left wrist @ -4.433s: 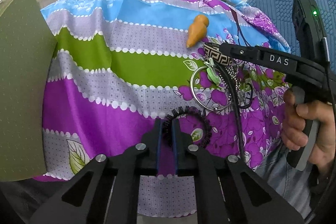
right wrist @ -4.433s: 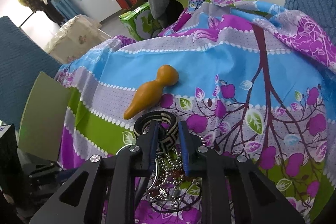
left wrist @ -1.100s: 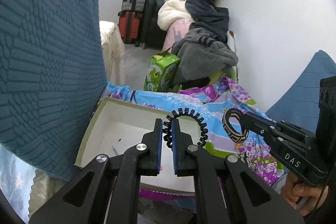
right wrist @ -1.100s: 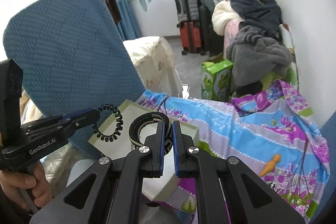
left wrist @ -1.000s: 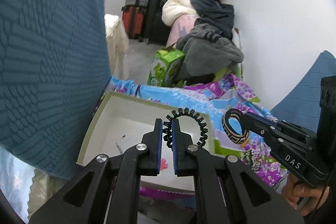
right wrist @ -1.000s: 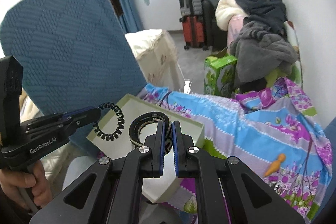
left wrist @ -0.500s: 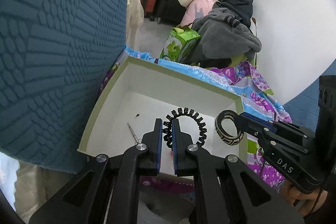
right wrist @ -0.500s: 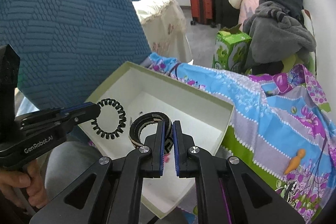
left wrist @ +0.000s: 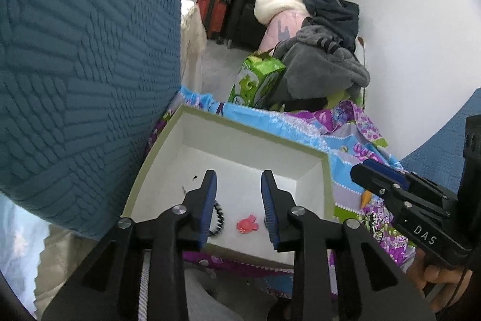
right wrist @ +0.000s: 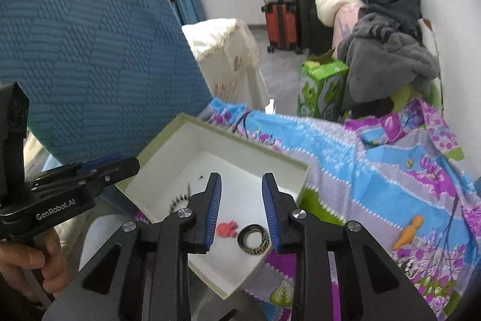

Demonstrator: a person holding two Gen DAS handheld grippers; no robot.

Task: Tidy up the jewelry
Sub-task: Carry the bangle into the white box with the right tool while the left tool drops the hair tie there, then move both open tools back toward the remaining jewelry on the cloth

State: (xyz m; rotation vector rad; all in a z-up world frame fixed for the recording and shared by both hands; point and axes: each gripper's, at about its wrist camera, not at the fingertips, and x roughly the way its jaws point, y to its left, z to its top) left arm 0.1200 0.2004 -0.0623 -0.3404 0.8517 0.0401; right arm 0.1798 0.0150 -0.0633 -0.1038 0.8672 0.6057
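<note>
Two pieces now lie in the white box (right wrist: 168, 140), and both tools hang above it with nothing in their grip. On the left, the left hand-held gripper (left wrist: 239, 194) has its blue-padded fingers spread wide apart; below it the black coil hair tie (left wrist: 219, 218) rests on the box floor, partly hidden behind the left finger, beside a small red trinket (left wrist: 247, 225). A thin pin-like sliver (right wrist: 189, 188) lies further back. Moving right, the right hand-held gripper (right wrist: 242, 196) is likewise parted and empty, and the woven patterned bangle (right wrist: 253, 239) sits flat near the box's near corner, just beside the red trinket. Further right, on the patterned bedspread (right wrist: 390, 170), an orange gourd-shaped piece (right wrist: 408, 236) lies well apart from the box, with what looks like a tangle of chains (right wrist: 404, 263) near the picture's edge.

By my judgement the drop-off step is just done. The next move calls for lifting both tools clear of the box walls and swinging right to the bedspread for the remaining pieces.
</note>
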